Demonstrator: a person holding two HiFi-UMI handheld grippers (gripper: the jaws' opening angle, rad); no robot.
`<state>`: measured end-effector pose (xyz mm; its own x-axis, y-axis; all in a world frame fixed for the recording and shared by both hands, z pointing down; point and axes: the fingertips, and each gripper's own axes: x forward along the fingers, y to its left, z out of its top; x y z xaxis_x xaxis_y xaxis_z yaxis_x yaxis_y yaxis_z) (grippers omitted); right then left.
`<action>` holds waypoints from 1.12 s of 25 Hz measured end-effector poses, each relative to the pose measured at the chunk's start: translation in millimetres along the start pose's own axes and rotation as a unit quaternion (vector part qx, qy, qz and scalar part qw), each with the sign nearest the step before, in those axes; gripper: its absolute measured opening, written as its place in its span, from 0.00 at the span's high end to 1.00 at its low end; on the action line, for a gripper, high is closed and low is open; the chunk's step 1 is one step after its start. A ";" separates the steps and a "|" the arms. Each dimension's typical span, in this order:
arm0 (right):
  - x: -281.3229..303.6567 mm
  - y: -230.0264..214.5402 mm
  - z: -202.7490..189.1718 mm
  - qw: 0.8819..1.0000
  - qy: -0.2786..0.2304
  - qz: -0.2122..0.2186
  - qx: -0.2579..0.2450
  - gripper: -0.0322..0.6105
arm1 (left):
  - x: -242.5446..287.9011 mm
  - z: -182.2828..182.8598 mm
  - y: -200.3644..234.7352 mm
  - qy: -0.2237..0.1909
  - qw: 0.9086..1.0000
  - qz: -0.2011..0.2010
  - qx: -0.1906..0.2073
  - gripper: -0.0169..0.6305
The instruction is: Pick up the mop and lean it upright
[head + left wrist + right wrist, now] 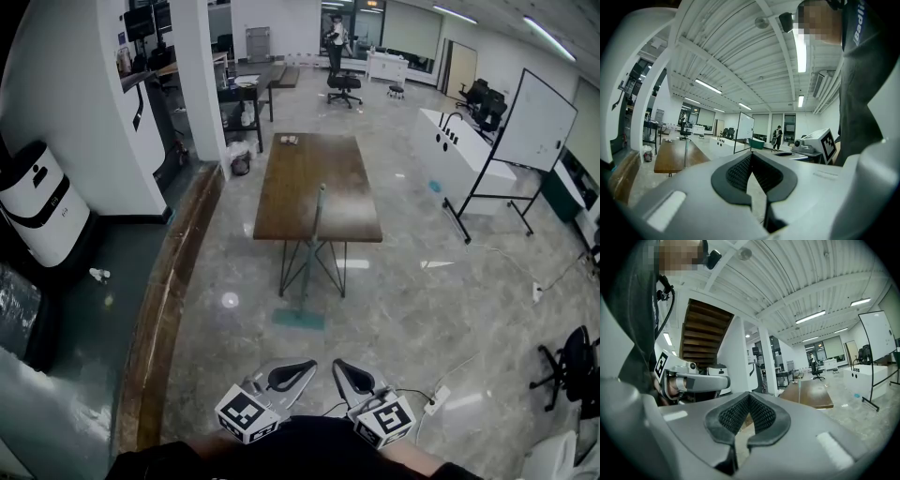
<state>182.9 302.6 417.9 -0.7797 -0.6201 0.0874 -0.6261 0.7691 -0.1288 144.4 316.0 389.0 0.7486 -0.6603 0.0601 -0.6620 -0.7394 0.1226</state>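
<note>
Fingers (pixel 737 172) of both grippers are pressed tip to tip on nothing, while the mop leans at the table far ahead.

Left gripper (pixel 312 365) and right gripper (pixel 337 365) sit side by side, close in front of the person holding them. Each has a smooth, rounded pale grey plastic shell. On each, dark rubber pads with a fine ribbed grid meet at the front and leave only a narrow wedge-shaped slot behind the tips, with nothing in it. The mop (pixel 300 319) stands well apart from both grippers. Its flat teal head lies on the floor (pixel 403 309), a glossy grey surface with a marbled look. Its thin pale pole slants up against the near end of the long table (pixel 281 202), which has a plain brown wooden top on slim, angled metal legs.
</note>
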 end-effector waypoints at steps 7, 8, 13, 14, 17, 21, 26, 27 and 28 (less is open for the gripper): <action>-22.9 -32.3 2.4 1.000 -0.012 0.005 0.015 0.94 | 32.7 0.5 -15.4 0.004 1.000 0.012 -0.003 0.94; -26.7 -36.6 1.4 1.000 -0.015 0.008 0.020 0.94 | 37.8 0.2 -17.7 0.005 1.000 0.016 -0.004 0.94; -44.9 -63.3 -9.4 0.999 -0.003 0.016 0.041 0.94 | 63.3 -5.7 -24.4 0.006 0.999 0.041 -0.008 0.94; -48.0 -68.5 -11.5 0.999 0.001 0.016 0.042 0.94 | 67.6 -6.2 -25.4 0.007 0.999 0.046 -0.009 0.94; -54.6 -77.9 -15.2 0.999 0.005 0.026 0.044 0.94 | 76.8 -5.2 -29.0 0.011 0.998 0.060 -0.008 0.94; -57.4 -89.5 -16.4 0.998 0.001 0.034 0.048 0.94 | 86.5 -9.3 -30.7 0.018 0.997 0.070 -0.008 0.94; -46.4 -98.6 -17.3 0.998 0.006 0.037 0.051 0.94 | 92.9 -4.8 -17.5 0.021 0.997 0.077 -0.003 0.94; -42.6 -100.0 -18.0 0.998 0.008 0.038 0.049 0.94 | 93.7 -5.7 -12.8 0.020 0.997 0.076 -0.004 0.94; -38.1 -102.1 -18.8 0.998 0.010 0.037 0.047 0.94 | 94.7 -7.4 -7.2 0.018 0.997 0.074 -0.005 0.94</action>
<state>276.2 250.7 446.3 -0.8240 -0.5587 0.0941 -0.5642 0.7938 -0.2272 220.4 259.8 401.1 0.6435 -0.7569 0.1142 -0.7653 -0.6324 0.1201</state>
